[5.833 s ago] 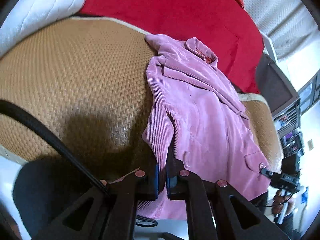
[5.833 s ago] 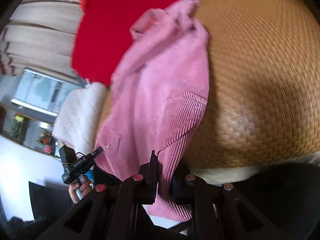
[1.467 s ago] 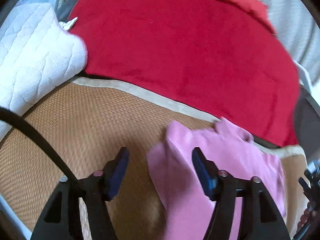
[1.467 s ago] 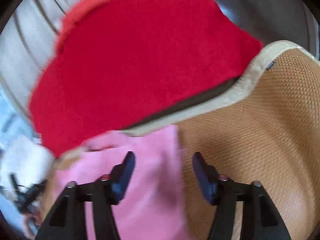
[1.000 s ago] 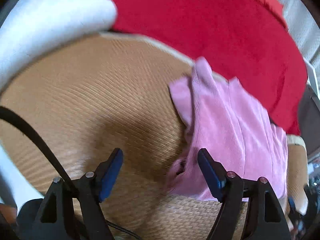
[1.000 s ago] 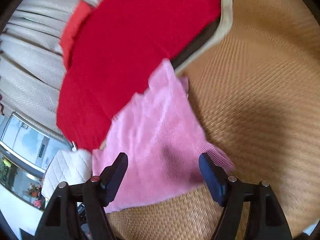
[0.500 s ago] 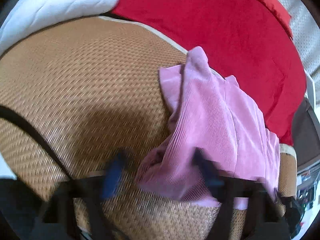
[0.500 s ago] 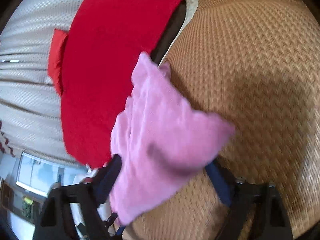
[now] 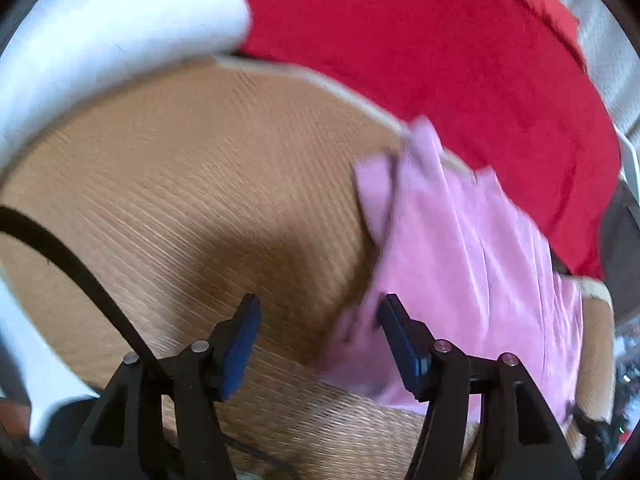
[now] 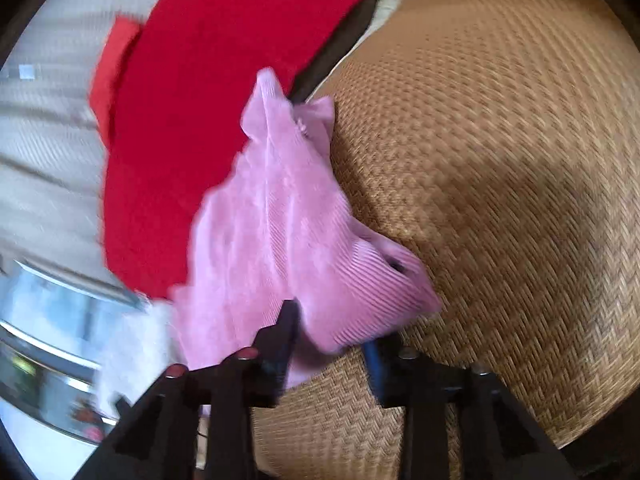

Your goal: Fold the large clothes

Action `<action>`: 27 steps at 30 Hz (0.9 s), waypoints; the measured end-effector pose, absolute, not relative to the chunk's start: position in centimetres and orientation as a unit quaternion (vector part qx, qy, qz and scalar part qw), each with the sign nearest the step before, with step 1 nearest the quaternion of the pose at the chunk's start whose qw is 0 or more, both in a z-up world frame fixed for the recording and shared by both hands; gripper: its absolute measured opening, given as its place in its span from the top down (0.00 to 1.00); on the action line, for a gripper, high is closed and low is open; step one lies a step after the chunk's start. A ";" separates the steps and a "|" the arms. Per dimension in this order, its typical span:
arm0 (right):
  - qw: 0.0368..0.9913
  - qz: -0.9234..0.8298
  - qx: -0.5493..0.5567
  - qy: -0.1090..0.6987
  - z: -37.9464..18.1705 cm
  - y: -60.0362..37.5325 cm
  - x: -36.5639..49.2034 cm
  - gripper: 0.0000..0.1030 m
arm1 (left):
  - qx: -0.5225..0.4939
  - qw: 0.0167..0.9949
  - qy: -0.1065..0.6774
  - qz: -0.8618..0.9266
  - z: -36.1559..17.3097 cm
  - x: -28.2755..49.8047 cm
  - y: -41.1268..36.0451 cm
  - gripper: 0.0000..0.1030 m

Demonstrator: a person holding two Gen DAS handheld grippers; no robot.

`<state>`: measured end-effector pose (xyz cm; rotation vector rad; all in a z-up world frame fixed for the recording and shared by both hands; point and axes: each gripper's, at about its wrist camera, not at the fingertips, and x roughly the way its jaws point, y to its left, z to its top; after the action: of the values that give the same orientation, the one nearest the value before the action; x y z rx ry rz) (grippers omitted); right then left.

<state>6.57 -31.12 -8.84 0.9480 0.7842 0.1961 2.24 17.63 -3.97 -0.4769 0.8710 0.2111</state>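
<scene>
A pink corduroy jacket [image 9: 472, 264] lies folded on a woven tan mat [image 9: 192, 184]. In the left wrist view my left gripper [image 9: 316, 332] is open above the mat, its right finger against the jacket's near left corner. In the right wrist view the jacket [image 10: 280, 232] bunches at its near corner between the jaws of my right gripper [image 10: 332, 332], which are open around that cloth. Both views are motion-blurred.
A red blanket [image 9: 440, 52] covers the bed beyond the mat, also in the right wrist view [image 10: 192, 80]. A white quilted pillow [image 9: 88, 40] lies at the far left. Bare mat [image 10: 500, 160] spreads right of the jacket.
Both grippers let go of the jacket after folding it away from me, then drew back toward its near edge. The right gripper now has the near corner between its open jaws.
</scene>
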 end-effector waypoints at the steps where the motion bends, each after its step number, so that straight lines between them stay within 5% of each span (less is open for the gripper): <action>1: 0.825 0.073 0.433 0.357 -8.0 -31.9 6.0 0.32 | -0.217 0.882 0.403 0.113 -2.9 2.0 17.9 0.39; 11: 0.859 0.165 0.358 0.327 0.6 -31.3 8.5 0.31 | -0.103 0.904 0.412 -0.048 0.5 9.0 10.2 0.39; 18: 0.768 0.248 0.360 0.469 -5.2 -28.3 19.1 0.30 | -0.100 0.869 0.485 -0.001 -5.4 13.8 11.0 0.36; 27: 0.779 0.272 0.378 0.419 -3.1 -29.6 25.1 0.29 | -0.151 0.890 0.430 -0.005 -1.3 13.8 14.5 0.36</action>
<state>25.08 -29.65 -3.12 0.8174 0.9057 0.5888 13.83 14.47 -1.27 -0.3133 0.8929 -0.0105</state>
